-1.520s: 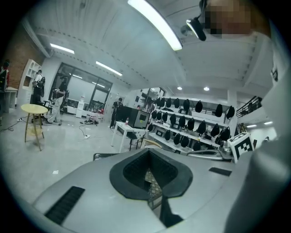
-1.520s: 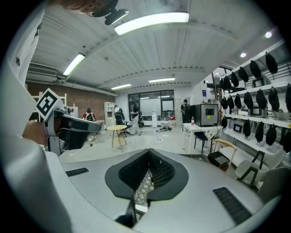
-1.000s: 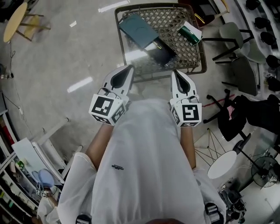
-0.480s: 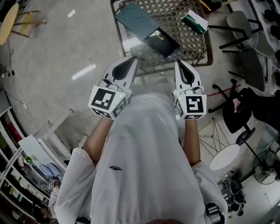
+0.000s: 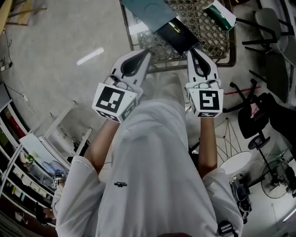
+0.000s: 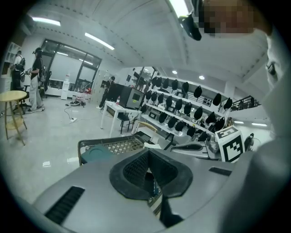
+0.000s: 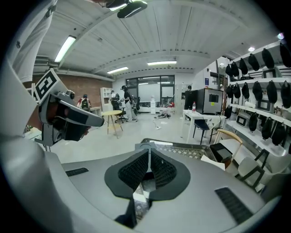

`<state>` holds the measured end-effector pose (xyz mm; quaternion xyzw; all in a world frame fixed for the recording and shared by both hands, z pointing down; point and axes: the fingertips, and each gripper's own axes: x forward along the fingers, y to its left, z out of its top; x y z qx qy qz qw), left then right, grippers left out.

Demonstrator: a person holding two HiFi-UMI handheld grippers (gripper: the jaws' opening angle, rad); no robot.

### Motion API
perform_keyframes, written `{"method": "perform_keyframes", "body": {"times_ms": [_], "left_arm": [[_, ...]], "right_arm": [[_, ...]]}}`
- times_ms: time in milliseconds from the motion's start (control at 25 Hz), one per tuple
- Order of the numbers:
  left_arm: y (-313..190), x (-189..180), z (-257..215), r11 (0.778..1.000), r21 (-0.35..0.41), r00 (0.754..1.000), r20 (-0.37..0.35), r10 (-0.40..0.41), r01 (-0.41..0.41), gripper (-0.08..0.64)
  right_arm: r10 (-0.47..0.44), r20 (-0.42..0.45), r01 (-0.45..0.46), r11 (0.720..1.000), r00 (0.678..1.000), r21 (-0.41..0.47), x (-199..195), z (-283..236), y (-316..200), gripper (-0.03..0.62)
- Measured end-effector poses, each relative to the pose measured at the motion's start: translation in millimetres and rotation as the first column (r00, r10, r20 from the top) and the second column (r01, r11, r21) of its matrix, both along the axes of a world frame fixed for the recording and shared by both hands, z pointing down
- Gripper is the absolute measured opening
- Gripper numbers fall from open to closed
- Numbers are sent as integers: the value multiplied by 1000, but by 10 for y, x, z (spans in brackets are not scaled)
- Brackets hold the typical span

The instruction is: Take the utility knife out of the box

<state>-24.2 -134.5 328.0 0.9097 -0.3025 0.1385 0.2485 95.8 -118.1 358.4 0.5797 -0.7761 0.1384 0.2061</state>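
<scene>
Left gripper (image 5: 146, 53), right gripper (image 5: 193, 51) lower, nearer table (image 5: 208, 33) than second ago. Both fingers pressed together, empty. Black box (image 5: 177, 34) untouched; approach only.

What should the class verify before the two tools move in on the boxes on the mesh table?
1. Left tool empty: ok, jaws together on nothing.
2. Right tool empty: ok, likewise shut.
3. Jaws open for a grasp: not ok, both shut.
4. Sight of utility knife: cannot tell, none visible.
5. Correct box identified: cannot tell; a teal box, black box and green-and-white box lie on the mesh table.
</scene>
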Motion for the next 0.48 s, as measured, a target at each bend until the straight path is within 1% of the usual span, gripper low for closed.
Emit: {"method": "perform_keyframes", "body": {"times_ms": [80,240,480], "left_arm": [[-27,33,104,1000,-18,1000,8,-7,7,0],[-166,145,343,1000,-26,1000,19,-3,4,0],[-154,213,706,997,-74,999,42,-11,14,0]], "right_arm": [[-11,1,11,1000,1000,-18,10,122,-53,0],[-22,-1,21,999,1000,-32,78,398,-250,2],[-43,-31,40,995,999,-94,116,872,-337,2]]}}
